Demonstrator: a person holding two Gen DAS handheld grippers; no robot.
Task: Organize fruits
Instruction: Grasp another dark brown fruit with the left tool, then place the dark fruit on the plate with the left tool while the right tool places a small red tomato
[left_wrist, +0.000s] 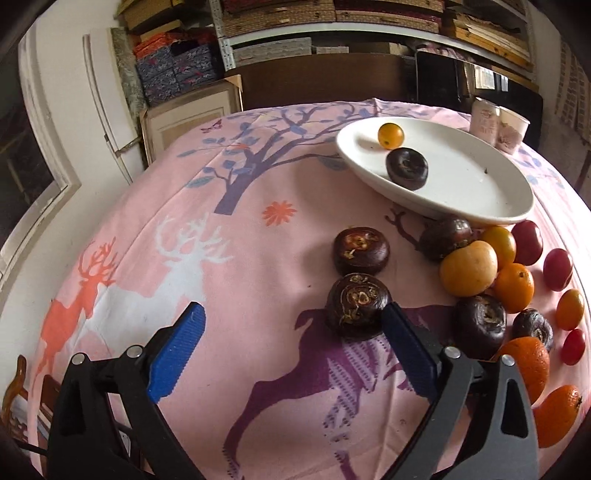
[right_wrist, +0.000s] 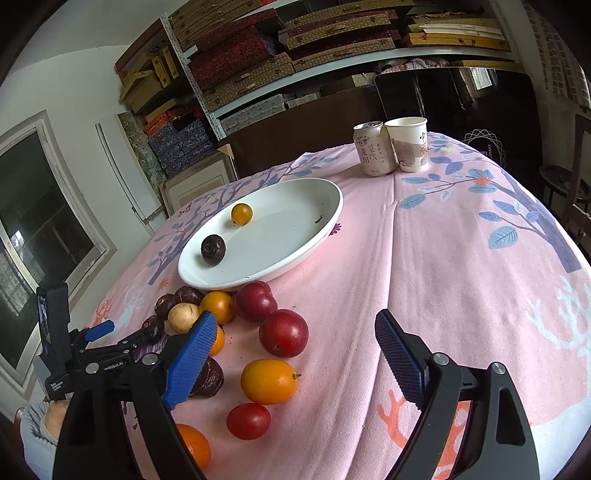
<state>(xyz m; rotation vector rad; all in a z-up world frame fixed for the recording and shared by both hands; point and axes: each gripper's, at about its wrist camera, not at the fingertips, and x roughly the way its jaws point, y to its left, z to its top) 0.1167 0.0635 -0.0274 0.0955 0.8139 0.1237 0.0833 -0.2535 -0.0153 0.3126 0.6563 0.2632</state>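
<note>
Fruits (right_wrist: 236, 332) lie heaped on the pink tablecloth (right_wrist: 443, 258) just beside the white plate (right_wrist: 317, 236), which already holds a water chestnut (right_wrist: 213, 249) and a yellow cherry tomato (right_wrist: 242, 213). My left gripper (left_wrist: 293, 319) gapes wide, one pad touching another water chestnut (left_wrist: 356, 305); my right gripper (right_wrist: 295, 332) hangs wide, empty.

In the right wrist view we see the blue pad of the right hand-held gripper (right_wrist: 295, 363) covering part of a dark water chestnut (right_wrist: 209, 380) and an orange (right_wrist: 217, 340). Another orange (right_wrist: 194, 445) sits half behind its arm. The white plate (left_wrist: 517, 206) overlaps a dark fruit (left_wrist: 445, 236) (left wrist view).
</note>
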